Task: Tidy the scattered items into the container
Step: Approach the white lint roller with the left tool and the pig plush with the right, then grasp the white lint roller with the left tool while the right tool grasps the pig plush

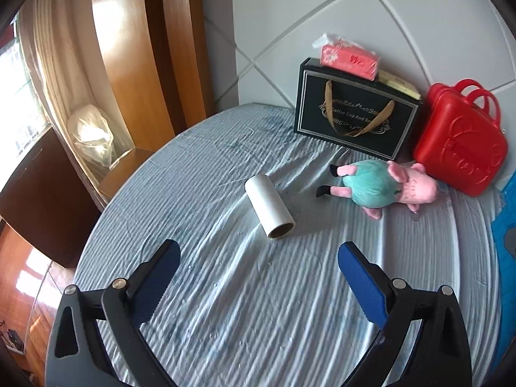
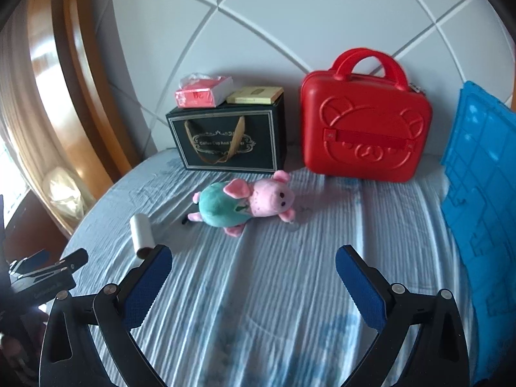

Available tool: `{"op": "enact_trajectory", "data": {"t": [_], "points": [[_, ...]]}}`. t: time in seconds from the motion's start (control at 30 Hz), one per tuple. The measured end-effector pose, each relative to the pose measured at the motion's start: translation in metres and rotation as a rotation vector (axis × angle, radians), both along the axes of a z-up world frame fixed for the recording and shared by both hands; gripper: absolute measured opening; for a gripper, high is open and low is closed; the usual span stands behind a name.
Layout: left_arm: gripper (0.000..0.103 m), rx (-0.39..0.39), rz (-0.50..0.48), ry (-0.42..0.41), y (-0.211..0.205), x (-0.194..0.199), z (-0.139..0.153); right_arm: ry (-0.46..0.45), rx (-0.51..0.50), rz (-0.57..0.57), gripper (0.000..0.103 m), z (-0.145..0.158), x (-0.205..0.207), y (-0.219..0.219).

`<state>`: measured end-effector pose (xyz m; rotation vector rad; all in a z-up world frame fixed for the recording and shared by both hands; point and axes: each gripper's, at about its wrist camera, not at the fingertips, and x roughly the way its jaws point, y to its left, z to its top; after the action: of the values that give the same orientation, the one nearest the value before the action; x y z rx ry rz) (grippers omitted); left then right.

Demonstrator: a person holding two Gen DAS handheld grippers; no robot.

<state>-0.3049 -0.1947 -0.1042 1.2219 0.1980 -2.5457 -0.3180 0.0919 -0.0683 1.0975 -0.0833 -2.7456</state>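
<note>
Nothing is picked up yet. Both the left gripper (image 1: 258, 261) and right gripper (image 2: 253, 262) have jaws wide apart. The paper roll (image 1: 270, 211) lies on the bed (image 1: 225, 306) at twelve o'clock; the left must reach it.

- A bed (image 2: 264, 290) under a rumpled, pale blue striped sheet fills both views.
- A white roll (image 1: 270, 206) lies on its side, apart from a plush pig (image 2: 245, 204) in green, also on its side.
- A black gift box (image 2: 229, 142) and a red case (image 2: 364, 122) stand upright along the headboard end.
- A blue crate (image 2: 480, 200) sits at the right edge.
</note>
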Motion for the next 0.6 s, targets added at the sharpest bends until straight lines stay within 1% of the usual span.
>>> {"op": "enact_trajectory", "data": {"t": [0.13,0.23,0.33,0.4,0.53,0.6], "points": [[0.100,0.016,-0.001,-0.047,-0.011,-0.040,-0.031,-0.049,0.025,0.017,0.103,-0.028,-0.039,-0.017],[0.100,0.032,0.005,-0.081,-0.020,-0.072,-0.058,-0.076,0.044,0.013,0.103,-0.048,-0.066,-0.024],[0.100,0.042,0.014,-0.109,-0.026,-0.096,-0.082,-0.093,0.057,0.006,0.103,-0.065,-0.089,-0.026],[0.100,0.052,0.019,-0.130,-0.029,-0.111,-0.099,-0.090,0.073,-0.008,0.103,-0.072,-0.100,-0.023],[0.100,0.063,0.029,-0.166,-0.034,-0.127,-0.126,-0.079,0.088,-0.075,0.103,-0.083,-0.128,-0.004],[0.100,0.095,0.028,-0.176,-0.038,-0.130,-0.137,-0.071,0.090,-0.108,0.103,-0.085,-0.140,0.005]]}}
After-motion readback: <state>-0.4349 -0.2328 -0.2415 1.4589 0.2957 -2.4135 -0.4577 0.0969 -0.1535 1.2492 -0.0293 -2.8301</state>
